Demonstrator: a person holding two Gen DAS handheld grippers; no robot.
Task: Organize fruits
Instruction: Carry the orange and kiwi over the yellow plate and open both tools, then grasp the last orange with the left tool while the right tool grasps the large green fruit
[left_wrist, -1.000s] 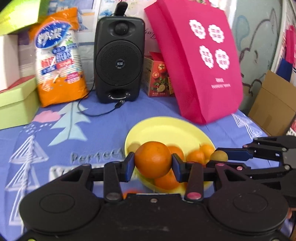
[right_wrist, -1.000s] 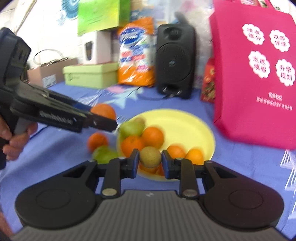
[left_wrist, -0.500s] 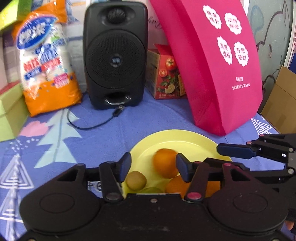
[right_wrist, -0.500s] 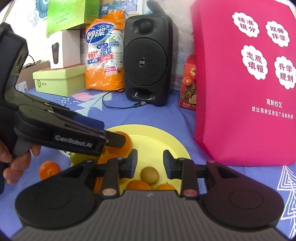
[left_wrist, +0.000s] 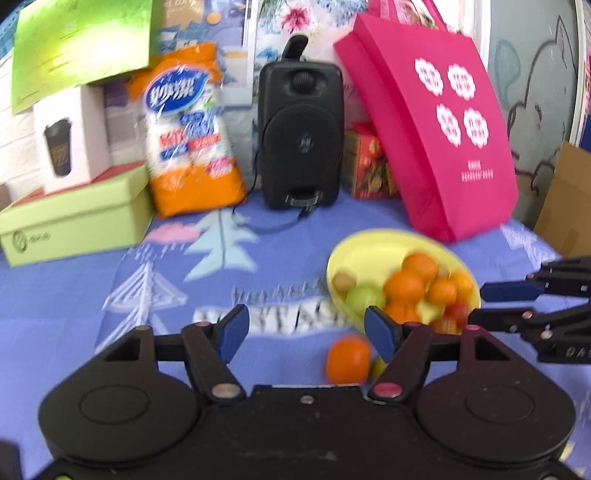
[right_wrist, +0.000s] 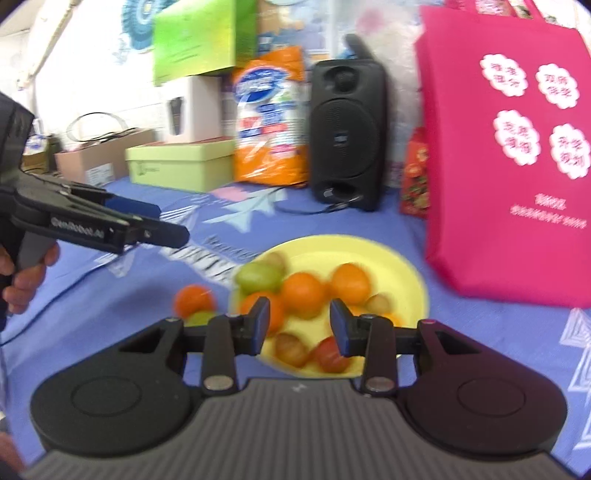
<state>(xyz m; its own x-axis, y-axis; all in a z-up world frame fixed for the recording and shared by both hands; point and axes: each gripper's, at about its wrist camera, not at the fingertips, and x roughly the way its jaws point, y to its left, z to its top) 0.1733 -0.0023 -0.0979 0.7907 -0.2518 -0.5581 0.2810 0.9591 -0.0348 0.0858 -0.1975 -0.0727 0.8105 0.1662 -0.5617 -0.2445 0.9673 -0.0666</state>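
Both fruits I carried a second ago are out of my jaws: the big orange from my left gripper (left_wrist: 306, 330) and the small brown kiwi from my right gripper (right_wrist: 299, 325) now lie on the yellow plate (left_wrist: 373, 243), and both sets of jaws have just been opening, nothing between them. Left stands about half spread and has pulled back off the plate toward its near-left side; right is only narrowly parted and hangs over the plate's near edge.

Landmark = plate. Nearest me, just off its near-left rim on the blue cloth (left_wrist: 74, 295), sit a loose orange (left_wrist: 348, 359) and a green fruit (right_wrist: 201, 317) touching or almost touching it, hard to say through the blur. On the plate: oranges, a green fruit, brown kiwis and a reddish fruit at the near edge, all bunched on the near half. Beyond the plate's far rim, clear of it: pink bag (left_wrist: 436, 129) far-right, black speaker (left_wrist: 301, 136) behind.

Step in hand, my read: fetch the loose orange with the left. I should open wider first, since that orange looks broad, come down with the pads either side of its middle, not nudge the green neighbour or let it roll, and keep the right gripper clear of the plate's left rim so we don't collide. Drop on the bare far half of the plate.
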